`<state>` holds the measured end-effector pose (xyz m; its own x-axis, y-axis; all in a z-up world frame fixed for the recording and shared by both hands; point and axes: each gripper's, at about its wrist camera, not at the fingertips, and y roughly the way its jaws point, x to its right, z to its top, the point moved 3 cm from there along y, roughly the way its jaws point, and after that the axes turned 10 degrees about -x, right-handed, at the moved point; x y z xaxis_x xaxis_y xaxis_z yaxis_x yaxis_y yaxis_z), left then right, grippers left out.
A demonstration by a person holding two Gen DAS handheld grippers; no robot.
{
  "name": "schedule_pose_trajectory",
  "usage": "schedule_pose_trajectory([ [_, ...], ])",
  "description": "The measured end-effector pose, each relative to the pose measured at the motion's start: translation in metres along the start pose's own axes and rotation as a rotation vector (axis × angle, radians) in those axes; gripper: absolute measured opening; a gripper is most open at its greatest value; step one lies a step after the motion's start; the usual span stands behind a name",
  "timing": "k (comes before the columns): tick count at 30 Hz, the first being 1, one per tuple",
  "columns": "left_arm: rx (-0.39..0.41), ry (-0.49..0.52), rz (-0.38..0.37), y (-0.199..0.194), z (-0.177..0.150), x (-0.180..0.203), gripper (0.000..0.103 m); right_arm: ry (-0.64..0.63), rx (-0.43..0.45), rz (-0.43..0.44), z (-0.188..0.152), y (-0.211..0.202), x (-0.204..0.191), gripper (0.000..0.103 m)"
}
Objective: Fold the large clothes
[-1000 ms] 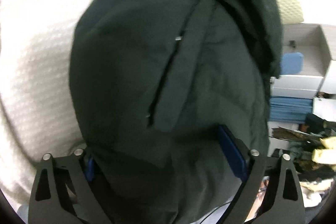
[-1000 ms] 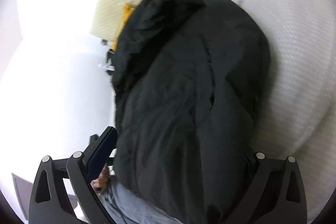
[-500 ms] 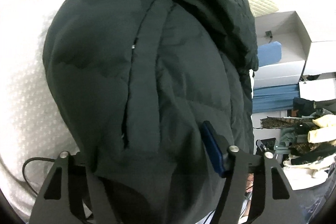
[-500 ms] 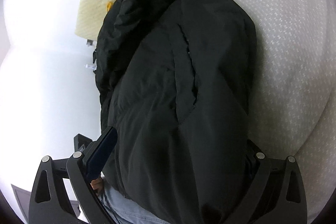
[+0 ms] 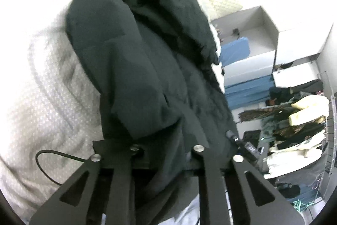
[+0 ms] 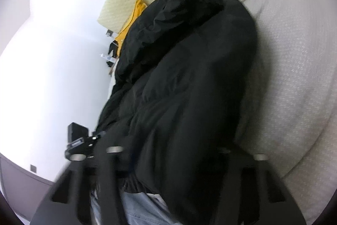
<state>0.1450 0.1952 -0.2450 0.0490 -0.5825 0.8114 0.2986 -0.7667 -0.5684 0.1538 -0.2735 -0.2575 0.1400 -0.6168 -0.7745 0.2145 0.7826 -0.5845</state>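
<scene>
The black padded jacket (image 5: 143, 69) lies on the white bed (image 5: 42, 98), its near hem between both grippers. The left gripper (image 5: 166, 153) is closing, its jaws pinching the hem. The right gripper (image 6: 168, 153) is closing too, with jacket cloth filling its jaws.

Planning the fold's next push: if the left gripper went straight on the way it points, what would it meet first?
The black jacket: the left gripper is closing with its hem between the jaws, and its bulk fills the line ahead. The bed probably lies beyond.
</scene>
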Motion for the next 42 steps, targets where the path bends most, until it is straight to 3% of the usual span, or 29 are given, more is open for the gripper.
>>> schedule_pose_trajectory([
  [1,0.016,-0.005,-0.016,-0.003,-0.001,0.003,0.011,0.004,0.01,0.003,0.0,-0.003,0.0,0.014],
  [6,0.071,0.008,-0.042,-0.032,-0.007,0.022,0.006,-0.013,0.086,0.041,-0.002,-0.034,-0.012,0.007],
  [14,0.137,0.096,-0.08,-0.083,-0.023,0.061,0.004,-0.111,0.218,0.147,-0.026,-0.105,-0.06,0.006],
  [22,0.177,0.155,-0.087,-0.135,-0.06,0.081,0.004,-0.247,0.287,0.152,-0.075,-0.164,-0.113,0.006],
  [32,0.164,0.223,-0.075,-0.158,-0.109,0.092,0.004,-0.316,0.334,0.15,-0.126,-0.198,-0.129,0.005],
  [38,0.162,0.231,-0.054,-0.167,-0.094,0.093,0.004,-0.317,0.345,0.135,-0.121,-0.205,-0.138,0.005],
  [42,0.161,0.206,-0.033,-0.167,-0.063,0.093,0.004,-0.278,0.35,0.132,-0.086,-0.2,-0.135,0.005],
])
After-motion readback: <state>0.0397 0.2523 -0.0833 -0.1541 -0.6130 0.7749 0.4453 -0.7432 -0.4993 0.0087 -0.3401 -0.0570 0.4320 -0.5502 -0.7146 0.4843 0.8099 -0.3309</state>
